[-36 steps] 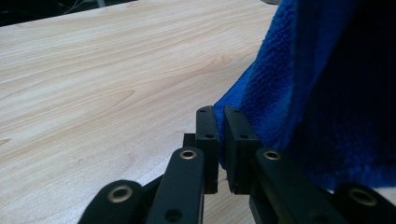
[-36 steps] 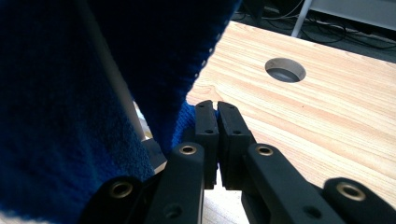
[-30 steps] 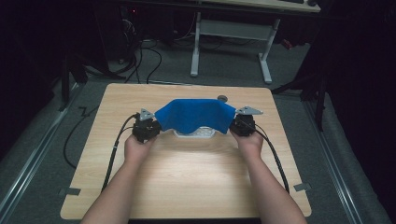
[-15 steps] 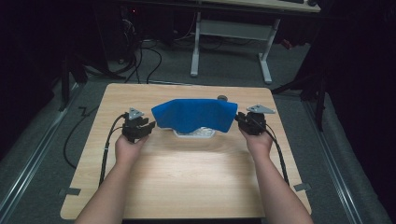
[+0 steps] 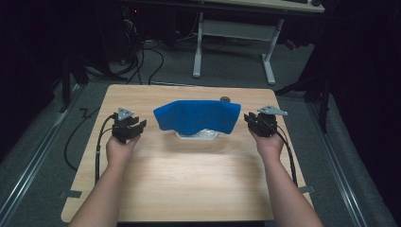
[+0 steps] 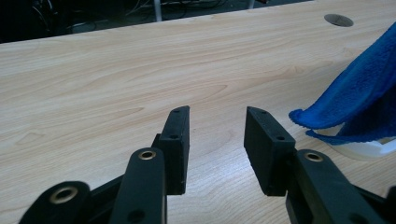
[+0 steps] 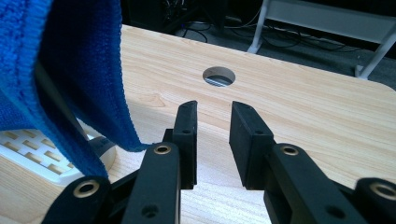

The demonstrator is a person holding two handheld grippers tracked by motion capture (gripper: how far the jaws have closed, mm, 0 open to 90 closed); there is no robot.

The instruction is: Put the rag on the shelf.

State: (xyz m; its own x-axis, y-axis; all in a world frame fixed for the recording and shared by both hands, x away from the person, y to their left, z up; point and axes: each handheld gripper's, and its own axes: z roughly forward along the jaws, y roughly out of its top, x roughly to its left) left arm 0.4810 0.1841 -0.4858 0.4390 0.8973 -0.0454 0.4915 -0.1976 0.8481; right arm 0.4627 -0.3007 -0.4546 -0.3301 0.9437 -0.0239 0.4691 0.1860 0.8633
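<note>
High view first: a blue cloth (image 5: 196, 116) is draped over a white slotted tray (image 5: 197, 135) in the middle of the wooden surface (image 5: 189, 184), sagging at both ends, so it hides most of what sits beneath it. Left tongs (image 5: 128, 128) sit off to the cloth's left side, right tongs (image 5: 257, 124) off to its right, each clear of the fabric. Both have just been opening, and nothing lies between either pair of jaws. Left gripper view: the jaws stand well apart over bare wood, with the cloth's corner (image 6: 359, 100) hanging just beyond them. Right gripper view: that pair is spread too, a little narrower, and the cloth's hem (image 7: 88, 79) dangles right beside the near jaw without being pinched. That placement makes sense for a cover laid by both ends at once: one hand per side keeps the fabric spread and centred. What the tray (image 7: 42, 156) holds under there is hard to tell from these angles. A round cable hole (image 7: 218, 76) sits behind it on the surface.
</note>
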